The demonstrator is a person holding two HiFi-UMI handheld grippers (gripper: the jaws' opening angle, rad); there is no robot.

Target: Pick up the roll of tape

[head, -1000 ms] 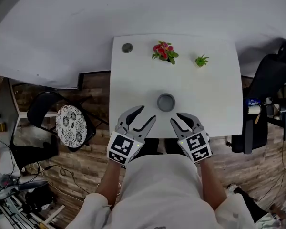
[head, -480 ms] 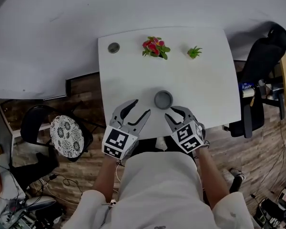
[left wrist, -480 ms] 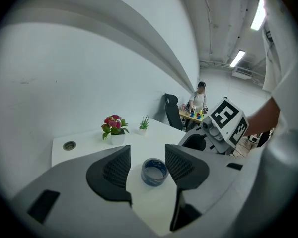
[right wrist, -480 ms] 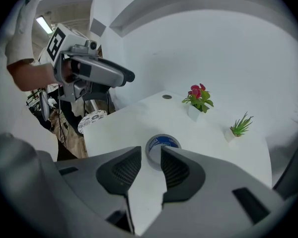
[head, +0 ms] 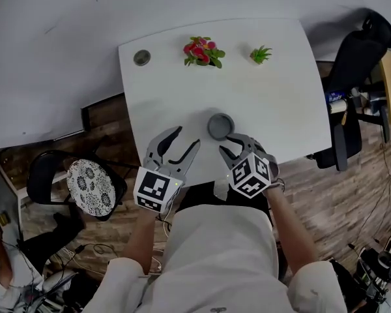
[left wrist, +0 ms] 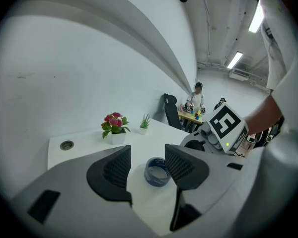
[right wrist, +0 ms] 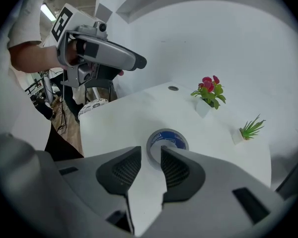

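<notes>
The only print I can find is some white lettering on the blue inner band of the roll of tape [right wrist: 167, 143], too small to read. The cubes on the grippers carry black-and-white square markers, not words.

The white desk [head: 280, 109] also holds a potted plant with red and pink flowers [head: 201, 51], a small green plant [head: 260, 55] and a round cable port [head: 141, 58], all along the far edge and well apart from the tape. A black office chair [head: 358, 77] stands beside the desk on one side, a chair with a patterned cushion [head: 91, 184] on the other. Nothing lies between the grippers and the roll.

The roll lies flat near the desk's front edge. The right gripper [head: 228, 146] tilts down at it, fingers released and just opened wider; the roll sits just beyond their tips, in line with the gap, ungrasped. The left gripper [head: 186, 139] is beside it, fingers also spread after opening, with nothing in them. From its own view the roll shows through the gap, farther out on the desk.
</notes>
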